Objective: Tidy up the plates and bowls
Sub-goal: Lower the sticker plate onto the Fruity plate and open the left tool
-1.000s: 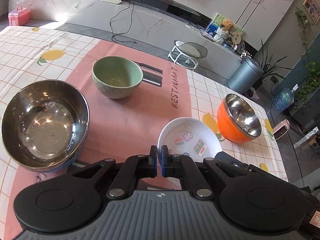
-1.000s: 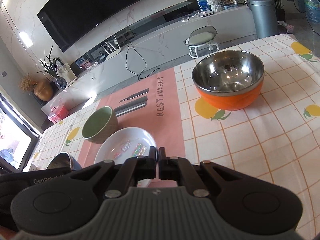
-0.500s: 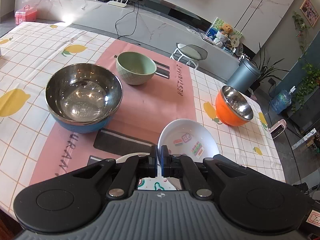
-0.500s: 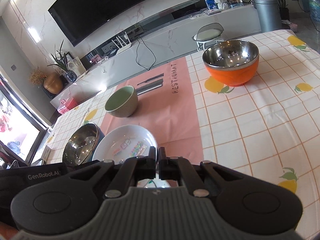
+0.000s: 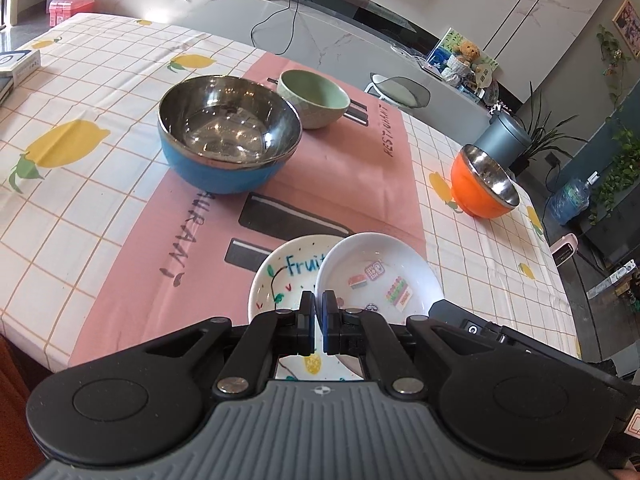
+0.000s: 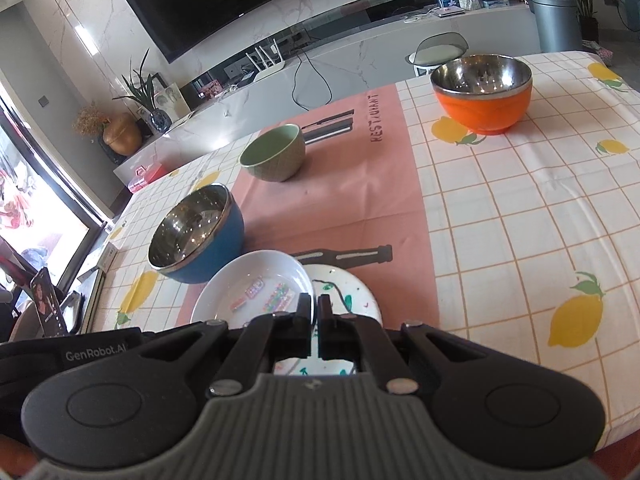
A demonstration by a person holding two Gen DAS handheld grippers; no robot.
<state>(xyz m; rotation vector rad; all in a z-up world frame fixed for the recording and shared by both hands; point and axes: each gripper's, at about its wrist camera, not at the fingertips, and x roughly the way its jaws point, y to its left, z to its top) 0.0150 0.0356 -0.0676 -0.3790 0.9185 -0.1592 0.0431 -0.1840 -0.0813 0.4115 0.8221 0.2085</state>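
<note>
A white dish with stickers (image 5: 380, 276) (image 6: 252, 288) is gripped by its rim from two sides. My left gripper (image 5: 319, 308) is shut on its left rim. On the opposite rim my right gripper (image 6: 314, 308) is shut. The dish overlaps a flat "Fruit" plate (image 5: 280, 276) (image 6: 348, 292) lying on the pink mat near the table's front edge. I cannot tell whether the two touch. Farther back stand a blue steel-lined bowl (image 5: 228, 144) (image 6: 196, 232), a green bowl (image 5: 314, 98) (image 6: 274, 156) and an orange steel-lined bowl (image 5: 484, 184) (image 6: 482, 96).
A pink placemat (image 5: 340, 168) runs down the middle of the lemon-print tablecloth (image 6: 520, 220). A box (image 5: 16, 64) lies at the table's far left. A phone on a stand (image 6: 46, 304) sits off the left edge. Beyond the table are a stool and a bin.
Both grippers have drawn back toward the table's front edge with the white dish between them. The "Fruit" plate has come into view under the dish, and the other bowls look farther away.
</note>
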